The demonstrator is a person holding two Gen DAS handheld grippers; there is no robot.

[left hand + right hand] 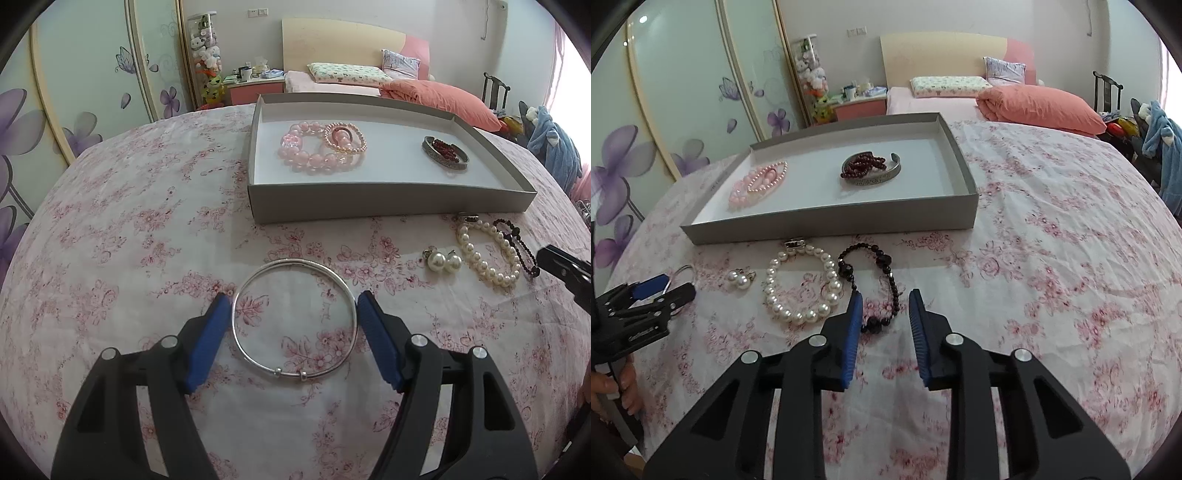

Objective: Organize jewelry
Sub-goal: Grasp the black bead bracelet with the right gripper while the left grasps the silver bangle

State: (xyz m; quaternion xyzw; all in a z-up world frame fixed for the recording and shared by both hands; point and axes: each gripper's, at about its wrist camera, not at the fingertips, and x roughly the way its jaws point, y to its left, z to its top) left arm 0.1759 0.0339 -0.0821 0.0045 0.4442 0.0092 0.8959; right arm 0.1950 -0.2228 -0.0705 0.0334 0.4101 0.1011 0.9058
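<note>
Two tongs work at once, both in front of the grey tray (388, 201). The left gripper (293, 301) is spread around the silver bangle (295, 319), pads just outside its rim; close evenly so the thin hoop doesn't skate off the cloth. The right gripper (885, 299), also spread, straddles the black bead bracelet (882, 288) beside the pearl bracelet (803, 286).

Soft, even daylight enters from a blown-out window (565, 92) at the far right edge of both wrist views, leaving only faint shadows under the grey tray (388, 199), while strong fisheye bending curves the wardrobe doors (683, 110) and dark vignetting blackens every corner.
</note>
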